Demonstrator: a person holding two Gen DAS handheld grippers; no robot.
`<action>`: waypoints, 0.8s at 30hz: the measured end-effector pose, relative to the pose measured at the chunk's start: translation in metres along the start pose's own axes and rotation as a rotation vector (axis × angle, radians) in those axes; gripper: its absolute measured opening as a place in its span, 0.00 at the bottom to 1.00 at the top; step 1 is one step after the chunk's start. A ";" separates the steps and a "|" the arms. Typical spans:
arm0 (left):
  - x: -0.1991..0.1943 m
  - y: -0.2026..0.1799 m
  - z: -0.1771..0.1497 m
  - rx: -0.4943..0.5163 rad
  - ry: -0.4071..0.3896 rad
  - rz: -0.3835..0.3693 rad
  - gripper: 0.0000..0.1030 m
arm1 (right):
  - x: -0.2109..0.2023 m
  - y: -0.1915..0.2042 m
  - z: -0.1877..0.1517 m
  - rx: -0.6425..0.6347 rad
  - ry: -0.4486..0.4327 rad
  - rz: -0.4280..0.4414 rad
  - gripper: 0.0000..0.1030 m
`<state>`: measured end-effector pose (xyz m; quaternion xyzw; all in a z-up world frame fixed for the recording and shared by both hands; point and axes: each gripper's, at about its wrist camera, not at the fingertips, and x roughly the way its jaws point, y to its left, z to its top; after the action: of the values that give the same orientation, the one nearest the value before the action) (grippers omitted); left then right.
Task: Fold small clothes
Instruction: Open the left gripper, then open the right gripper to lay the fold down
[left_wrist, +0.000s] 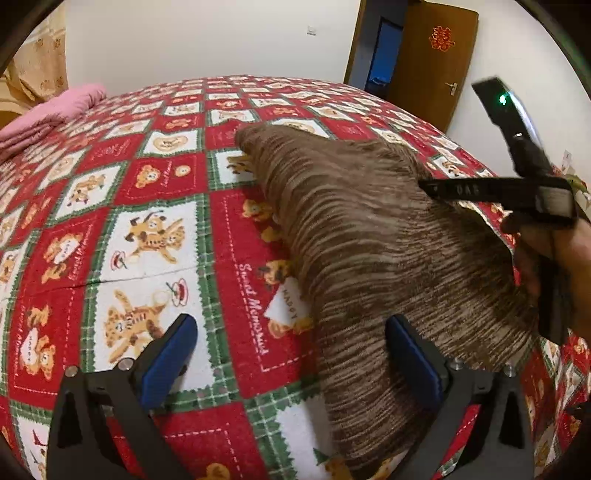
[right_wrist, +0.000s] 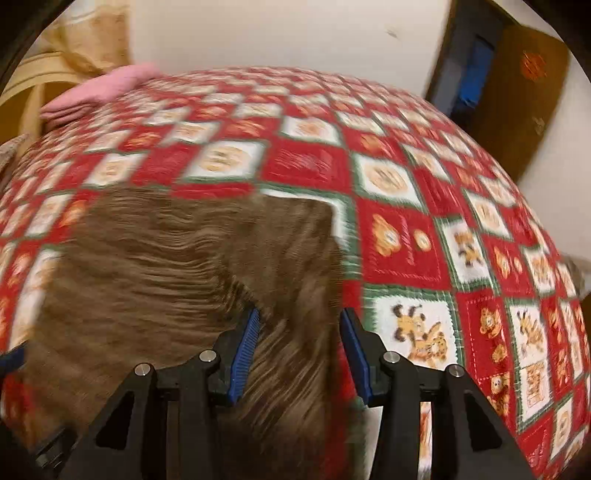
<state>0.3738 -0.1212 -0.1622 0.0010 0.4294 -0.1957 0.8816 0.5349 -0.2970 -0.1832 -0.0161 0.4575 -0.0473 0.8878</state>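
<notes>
A bedroom in a home.

A wide bed fills both views, covered by a red, green and white checked bedspread printed with teddy bears and cartoon tigers. A folded pink blanket lies at the far left corner of the bed, next to a pale yellow patterned curtain. Behind the bed is a plain white wall with a small switch plate. At the right stands an open brown wooden door with a lever handle and a red paper decoration stuck on it.
</notes>
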 end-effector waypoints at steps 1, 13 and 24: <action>0.000 0.000 0.000 -0.001 -0.001 -0.001 1.00 | 0.003 -0.011 0.001 0.045 -0.005 0.011 0.45; 0.000 -0.001 0.000 -0.001 -0.005 -0.009 1.00 | -0.040 -0.013 0.003 0.080 -0.186 0.132 0.46; 0.002 -0.004 0.001 0.004 0.003 0.003 1.00 | -0.001 0.109 0.008 -0.273 0.006 0.248 0.46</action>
<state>0.3743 -0.1261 -0.1620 0.0038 0.4304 -0.1950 0.8813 0.5487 -0.1882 -0.1855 -0.0796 0.4606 0.1249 0.8752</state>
